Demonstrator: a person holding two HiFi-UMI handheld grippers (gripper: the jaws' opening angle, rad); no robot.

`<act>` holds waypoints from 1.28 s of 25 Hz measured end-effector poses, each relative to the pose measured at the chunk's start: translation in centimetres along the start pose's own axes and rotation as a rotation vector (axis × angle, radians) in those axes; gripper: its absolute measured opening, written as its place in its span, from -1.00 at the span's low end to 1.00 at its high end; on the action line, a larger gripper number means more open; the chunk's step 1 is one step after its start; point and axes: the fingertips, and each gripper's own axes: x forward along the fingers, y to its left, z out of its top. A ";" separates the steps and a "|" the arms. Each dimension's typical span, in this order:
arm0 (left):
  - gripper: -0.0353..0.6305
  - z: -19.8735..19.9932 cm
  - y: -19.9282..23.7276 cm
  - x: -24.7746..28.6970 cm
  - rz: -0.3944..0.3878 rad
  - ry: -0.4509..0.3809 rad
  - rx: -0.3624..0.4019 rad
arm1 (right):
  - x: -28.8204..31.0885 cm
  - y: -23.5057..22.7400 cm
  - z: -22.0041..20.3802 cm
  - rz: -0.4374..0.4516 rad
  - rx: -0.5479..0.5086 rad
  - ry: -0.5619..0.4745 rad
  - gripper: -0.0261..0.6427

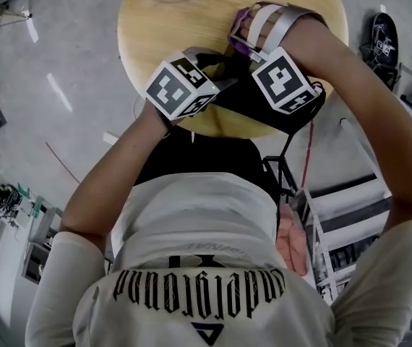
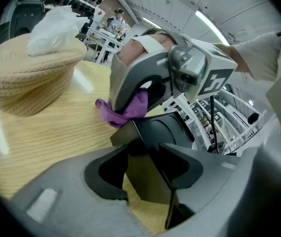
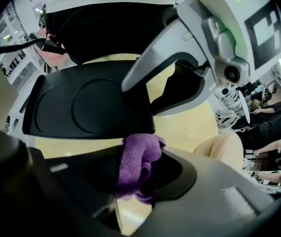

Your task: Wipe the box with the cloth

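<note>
- Your right gripper (image 3: 144, 177) has its jaws pressed on the purple cloth (image 3: 139, 154). The cloth is bunched and stands up between them.
- Your left gripper (image 2: 150, 159) is clamped on a thin wall of the black box (image 2: 162, 132) and holds it near the edge of the round wooden table (image 1: 148, 27).
- In the right gripper view, the box lies at about 11 o'clock from the cloth, very close. Its flat top, with a round pressed shape, faces the cloth, and its long side runs from 9 to 3 o'clock.
- The cloth meets the near edge of the box. I cannot tell whether it presses on it or is only beside it.
- In my judgement the next stroke should go forward along 12 o'clock, over the top face, while your left gripper takes the push.
- The woven basket (image 2: 27, 78) stands well apart at 10 o'clock in the left gripper view, out of the way.
</note>
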 end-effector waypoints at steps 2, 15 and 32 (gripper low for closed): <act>-0.25 0.0 0.3 0.1 0.002 0.000 0.001 | -0.8 1.6 -0.2 0.007 0.014 -0.008 -0.50; -0.25 0.4 0.1 0.6 0.013 0.013 0.004 | -5.6 23.1 -2.0 0.381 0.224 0.016 -0.50; -0.26 0.3 -0.3 0.5 0.022 0.009 0.003 | 1.2 1.0 -0.2 0.005 0.017 0.002 -0.49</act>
